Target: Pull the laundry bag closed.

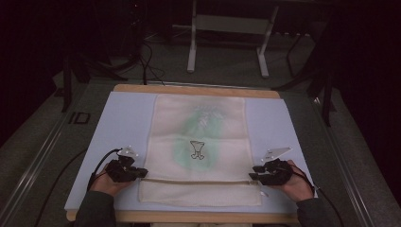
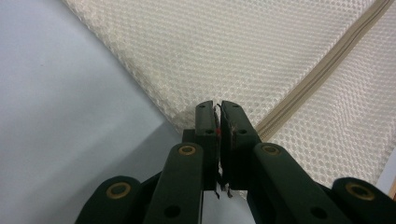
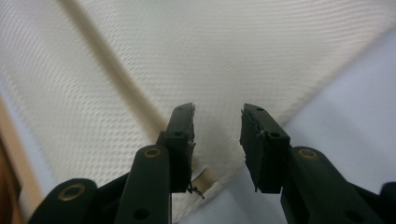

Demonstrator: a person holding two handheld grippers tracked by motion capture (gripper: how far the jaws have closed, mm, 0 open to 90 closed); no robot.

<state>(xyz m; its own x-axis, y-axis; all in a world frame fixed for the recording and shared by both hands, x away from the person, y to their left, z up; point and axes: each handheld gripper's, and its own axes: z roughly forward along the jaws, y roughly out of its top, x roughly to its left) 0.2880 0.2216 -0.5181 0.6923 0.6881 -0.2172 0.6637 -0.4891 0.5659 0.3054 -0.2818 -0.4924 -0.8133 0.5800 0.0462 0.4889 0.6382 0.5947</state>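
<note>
While a cream mesh laundry bag (image 1: pixel 198 146) lies flat on the blue-grey mat (image 1: pixel 118 123) covering the table, the left gripper (image 2: pixel 218 109) pinches the bag's edge beside the zipper (image 2: pixel 317 70), fingers closed; the right gripper (image 3: pixel 217 116) hovers at the opposite edge, fingers parted, holding nothing.

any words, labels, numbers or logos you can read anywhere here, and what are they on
"ID": reads like these two dark letters, on the grey floor strip left of the table; partly dim, so not certain.
Green print and a small dark outlined figure inside the mesh bag: a picture, with no letters that can be read; the upper green part is too blurred to tell.
Left gripper and right gripper: no markings on the jaws.
</note>
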